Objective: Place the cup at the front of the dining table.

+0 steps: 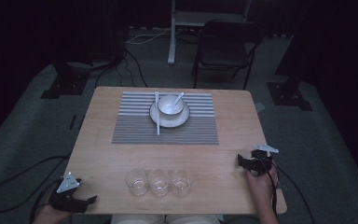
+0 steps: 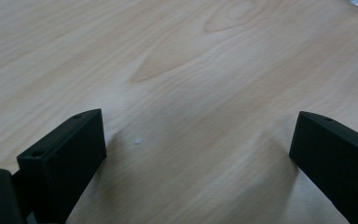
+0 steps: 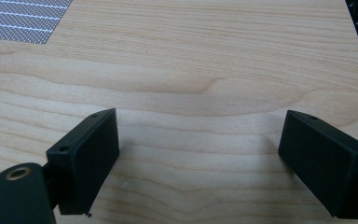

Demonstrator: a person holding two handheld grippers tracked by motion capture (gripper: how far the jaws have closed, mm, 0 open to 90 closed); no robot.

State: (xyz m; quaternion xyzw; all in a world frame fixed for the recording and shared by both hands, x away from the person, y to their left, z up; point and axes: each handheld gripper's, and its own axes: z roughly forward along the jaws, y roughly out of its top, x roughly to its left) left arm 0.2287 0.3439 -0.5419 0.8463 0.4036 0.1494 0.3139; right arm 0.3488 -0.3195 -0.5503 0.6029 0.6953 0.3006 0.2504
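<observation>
With both the left gripper [image 1: 91, 199] and the right gripper [image 1: 239, 161] spread apart and empty on the desk [image 1: 98, 140], reach your left gripper toward the nearest glass [image 1: 136, 181] at its 2 o'clock and close squarely on the wall.

Recording lab or studio: dark curtained surround, carpeted floor, loose floor cables [image 1: 135, 70], stand bases [image 1: 58, 86], folding chair [image 1: 223, 49].

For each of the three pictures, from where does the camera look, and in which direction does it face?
High view: above the person's side, facing forward and down on the table; shows both hands, left claw, right claw, three glasses, bowl.
Left gripper view: on the left claw, low over bare wood; its two black jaws stand apart.
Right gripper view: on the right claw, facing the striped mat; its jaws stand apart.
Shared: the mat in the high and right gripper views.
</observation>
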